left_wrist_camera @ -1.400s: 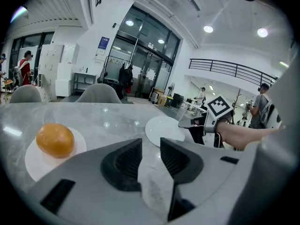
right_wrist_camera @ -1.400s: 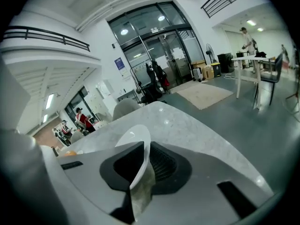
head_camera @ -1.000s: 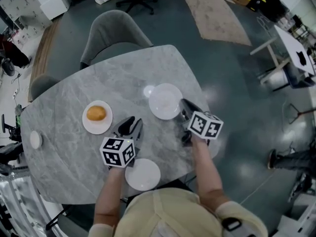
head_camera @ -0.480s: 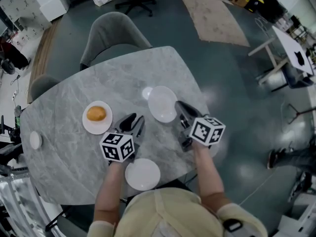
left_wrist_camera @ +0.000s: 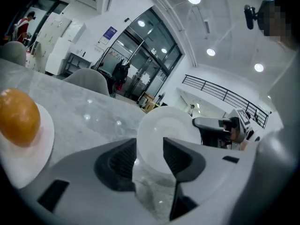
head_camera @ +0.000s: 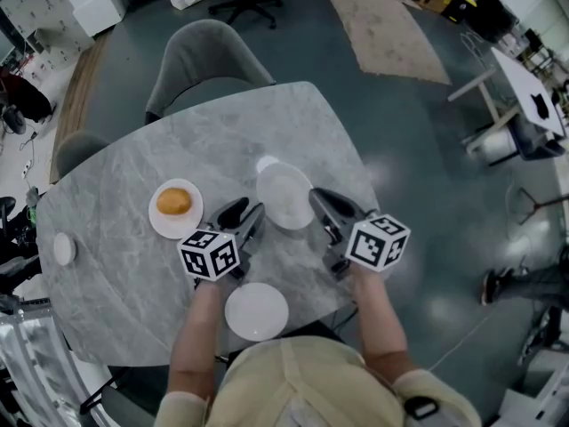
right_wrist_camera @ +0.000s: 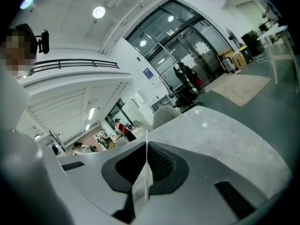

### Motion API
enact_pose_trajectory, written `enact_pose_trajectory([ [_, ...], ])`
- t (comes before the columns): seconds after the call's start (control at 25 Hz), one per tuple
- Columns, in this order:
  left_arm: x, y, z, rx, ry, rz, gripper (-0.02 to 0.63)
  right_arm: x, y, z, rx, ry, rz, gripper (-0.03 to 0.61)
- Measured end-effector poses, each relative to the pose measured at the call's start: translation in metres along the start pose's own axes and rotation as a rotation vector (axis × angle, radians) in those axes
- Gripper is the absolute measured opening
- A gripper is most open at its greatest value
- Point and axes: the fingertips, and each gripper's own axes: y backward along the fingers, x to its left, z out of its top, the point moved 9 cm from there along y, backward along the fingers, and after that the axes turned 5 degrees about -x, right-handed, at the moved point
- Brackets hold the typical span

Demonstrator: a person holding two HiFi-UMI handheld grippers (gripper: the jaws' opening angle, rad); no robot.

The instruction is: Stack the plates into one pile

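Above the marble table (head_camera: 116, 274), looks mid-carry, probably bound for a level set-down on the empty plate (head_camera: 257, 311) nearest the person: holding the white plate (head_camera: 284, 196) tilted by its rim in the right gripper (head_camera: 313, 196), jaws just clamped onto it, left gripper (head_camera: 246, 210) alongside just spread wide on nothing.

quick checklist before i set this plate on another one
1. Right gripper grip: jaws have just been closing, clamped on the lifted plate rim: ok.
2. Left gripper: jaws have just been opening, nothing between them: ok.
3. Near plate empty, free to stack on: ok.
4. Left plate as base: bun on it: not ok.
5. Lifted plate level: tilted: not ok.
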Motion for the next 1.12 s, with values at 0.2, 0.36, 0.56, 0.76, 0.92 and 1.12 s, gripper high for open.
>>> enact_pose_trajectory([
  [0.2,0.006,0.006,-0.001,-0.013,0.018,0.001,0.178,0.012,0.0,-0.009,0.033,0.029,0.057,0.012],
  [0.36,0.006,0.007,0.0,-0.024,0.03,-0.013,0.193,0.018,0.001,-0.009,0.047,0.042,0.099,0.012],
  [0.56,0.007,0.01,-0.001,-0.041,0.055,-0.042,0.219,0.024,0.002,-0.01,0.054,0.053,0.164,0.012],
  [0.76,0.001,0.012,-0.002,-0.062,0.078,-0.087,0.219,0.025,0.005,-0.01,0.06,0.042,0.197,0.013],
  [0.92,-0.005,0.019,-0.003,-0.06,0.051,-0.076,0.219,0.022,0.007,-0.014,0.061,0.038,0.176,0.012],
  [1.12,-0.008,0.034,0.0,-0.058,0.012,-0.031,0.218,0.027,0.006,-0.016,0.066,0.061,0.139,0.013],
])
